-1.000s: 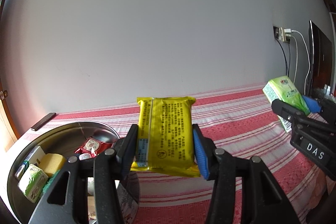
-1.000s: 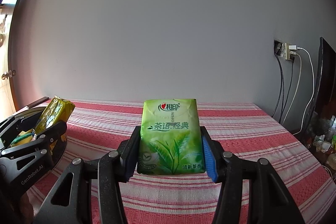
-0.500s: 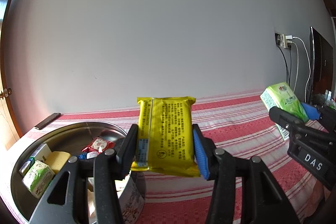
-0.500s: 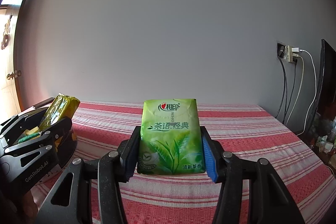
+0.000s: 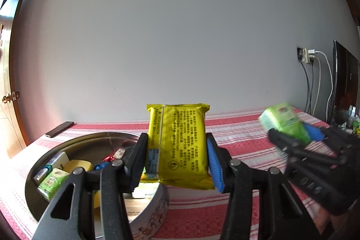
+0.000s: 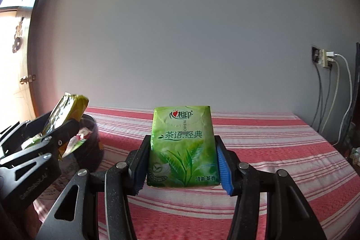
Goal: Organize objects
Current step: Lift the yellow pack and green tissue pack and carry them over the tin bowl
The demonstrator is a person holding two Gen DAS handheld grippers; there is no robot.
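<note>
Where the red-and-white striped woven cloth meets its left end, a round, shiny metal tin holds small packets and a pale yellow block. Left gripper clamps a crinkly yellow foil packet just above the tin's rim. Right gripper pinches a soft, glossy green tissue pack upright, clear of the cloth.

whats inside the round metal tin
Inside the tin: a small green pack, a yellow block, a battery, red and blue wrappers. The left claw hides the near part.
</note>
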